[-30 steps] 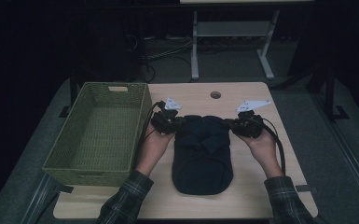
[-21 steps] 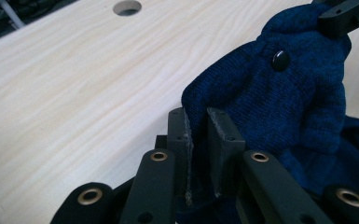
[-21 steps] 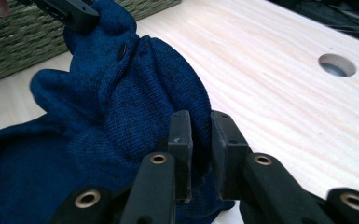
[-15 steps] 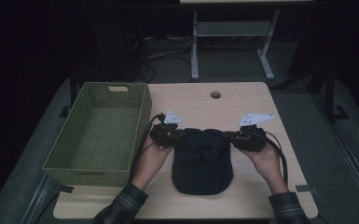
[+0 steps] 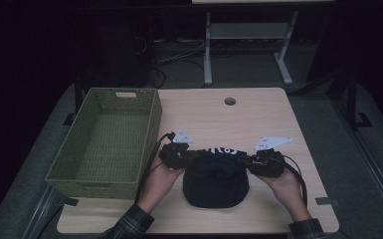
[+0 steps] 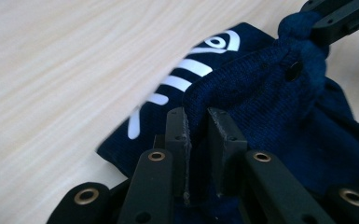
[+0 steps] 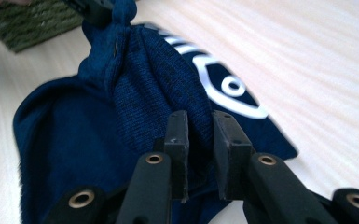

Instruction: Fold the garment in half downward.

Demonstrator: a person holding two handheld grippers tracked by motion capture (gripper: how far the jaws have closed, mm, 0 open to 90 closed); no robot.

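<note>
Black jaws of the left tool (image 6: 196, 140) were clamped on a fold of dark blue knitted cloth (image 6: 270, 107), the fabric pinched up between the two pads in the left gripper view. The right tool (image 7: 199, 144) gripped the same cloth (image 7: 140, 84) in the same way, a ridge of knit squeezed between its pads in the right gripper view. From the high view, the left tool (image 5: 191, 156) held the cloth's (image 5: 215, 179) left edge and the right tool (image 5: 248, 162) its right edge, so the upper hem was stretched between them, with the left hand (image 5: 158, 181) and right hand (image 5: 284, 184) behind the tools on either side of the cloth. Each gripper view also caught the other tool at the far end of the gathered hem, pinching a bunched knot of fabric. A white fish-skeleton print (image 6: 186, 74) lay on the part of the cloth flat against the worktop (image 5: 258, 114), just beyond the raised fold; in the right gripper view its ringed eye (image 7: 233, 86) showed beside the ridge. The cloth's lower part rested on the pale wooden worktop as a rounded heap, nearer the person than the tools. To the cloth's left stood a green woven basket (image 5: 149, 124), its near right corner just beside the left tool. A round hole (image 5: 230, 101) sat in the worktop well beyond the cloth.
</note>
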